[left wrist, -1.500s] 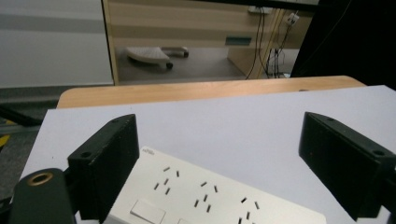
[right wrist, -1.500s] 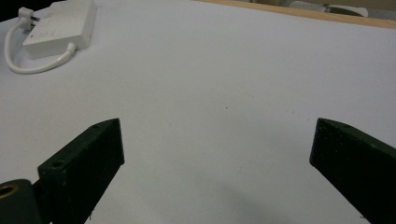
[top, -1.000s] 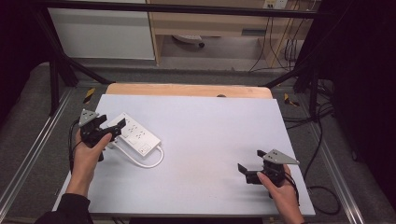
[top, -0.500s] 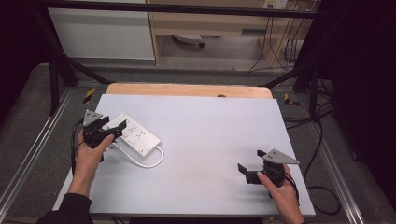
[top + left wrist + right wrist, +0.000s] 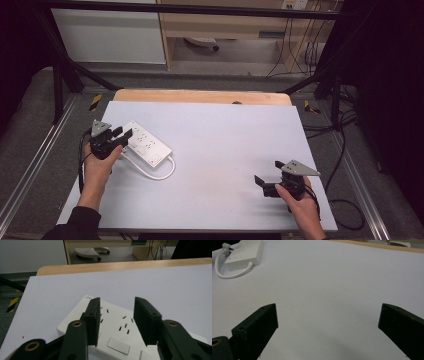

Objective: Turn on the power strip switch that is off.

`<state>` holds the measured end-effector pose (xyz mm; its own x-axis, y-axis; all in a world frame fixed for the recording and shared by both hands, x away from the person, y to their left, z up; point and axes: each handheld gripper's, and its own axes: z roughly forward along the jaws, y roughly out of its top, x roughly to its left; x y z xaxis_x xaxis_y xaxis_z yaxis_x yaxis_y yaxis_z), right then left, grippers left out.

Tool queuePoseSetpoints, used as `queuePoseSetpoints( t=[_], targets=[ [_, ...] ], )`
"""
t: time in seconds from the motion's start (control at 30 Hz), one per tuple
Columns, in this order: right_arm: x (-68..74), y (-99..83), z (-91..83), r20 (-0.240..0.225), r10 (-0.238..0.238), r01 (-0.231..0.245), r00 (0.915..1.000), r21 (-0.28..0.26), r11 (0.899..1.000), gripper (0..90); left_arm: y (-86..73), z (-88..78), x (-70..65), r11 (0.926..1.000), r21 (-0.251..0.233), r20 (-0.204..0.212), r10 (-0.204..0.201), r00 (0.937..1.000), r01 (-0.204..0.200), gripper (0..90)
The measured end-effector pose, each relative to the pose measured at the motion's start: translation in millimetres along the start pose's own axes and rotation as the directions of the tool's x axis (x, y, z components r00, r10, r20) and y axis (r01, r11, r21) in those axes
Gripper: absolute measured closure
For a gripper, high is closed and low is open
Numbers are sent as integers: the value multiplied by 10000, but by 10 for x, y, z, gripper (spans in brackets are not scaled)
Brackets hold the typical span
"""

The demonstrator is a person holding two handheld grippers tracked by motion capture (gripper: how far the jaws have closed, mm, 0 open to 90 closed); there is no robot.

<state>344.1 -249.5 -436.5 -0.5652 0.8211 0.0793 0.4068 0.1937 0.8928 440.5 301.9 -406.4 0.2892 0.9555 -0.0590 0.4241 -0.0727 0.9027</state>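
Note:
A white power strip (image 5: 147,142) lies at the left of the white table top (image 5: 225,135), with its white cable (image 5: 155,174) looped in front of it. My left gripper (image 5: 121,135) is open at the strip's left end. In the left gripper view its jaws (image 5: 117,301) stand apart just above the power strip (image 5: 115,323), with nothing between them. My right gripper (image 5: 265,179) rests near the front right of the table, wide open. Its jaws (image 5: 328,307) frame bare table, and the power strip (image 5: 244,251) with its cable (image 5: 227,275) and plug lies far off.
A wooden table edge (image 5: 200,96) runs along the back of the white top. Metal rails (image 5: 35,165) flank the table on both sides. Black cables (image 5: 345,210) lie on the floor at the right. A white cabinet (image 5: 107,37) stands behind.
My left gripper has edged slightly right toward the power strip. The right gripper and the strip have not moved.

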Motion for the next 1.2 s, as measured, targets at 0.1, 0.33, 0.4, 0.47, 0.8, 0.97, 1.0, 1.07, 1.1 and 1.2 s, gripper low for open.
queuePoseSetpoints(
  t=[0.1, 0.33, 0.4, 0.47, 0.8, 0.97, 1.0, 1.07, 1.1, 1.2],
  targets=[
    [-2, -1, -2, 9, -17, 17, 10000, -6, 10000, 31, -12, 24, -4, 10000, 16, 66, 52, 10000, -52, 624],
    [0, 0, 1, -22, -58, 58, 10000, -15, 10000, 32, -42, 71, -44, 9994, 112, 325, 338, 9989, -342, 717],
    [2, 0, 6, -8, -15, 15, 10000, 8, 10000, 32, -51, 79, -44, 9992, 130, 388, 363, 9986, -369, 743],
    [0, -1, 9, -2, -36, 36, 10000, 25, 10000, 32, -56, 79, -44, 9986, 161, 471, 492, 9977, -500, 759],
    [-2, -6, 7, -43, -11, 11, 10000, 27, 10000, 32, -84, 86, -31, 9984, 254, 586, 491, 9971, -506, 862],
    [4, -6, 9, -56, 5, -5, 10000, 53, 10000, 32, -101, 83, -12, 9990, 212, 509, 395, 9979, -406, 870],
    [5, -6, 9, -56, 4, -4, 10000, 55, 10000, 32, -105, 86, -9, 9988, 241, 475, 403, 9981, -415, 871],
    [1, -8, 12, -44, -19, 20, 10000, 48, 10000, 32, -115, 94, -6, 9986, 301, 440, 427, 9981, -440, 875],
    [0, -9, 15, -40, -7, 7, 10000, 44, 10000, 32, -120, 98, -5, 9984, 332, 438, 451, 9980, -465, 877],
    [-1, -8, 16, -74, 2, -1, 10000, 44, 10000, 33, -136, 107, 2, 9981, 390, 425, 460, 9980, -477, 889]
  ],
)
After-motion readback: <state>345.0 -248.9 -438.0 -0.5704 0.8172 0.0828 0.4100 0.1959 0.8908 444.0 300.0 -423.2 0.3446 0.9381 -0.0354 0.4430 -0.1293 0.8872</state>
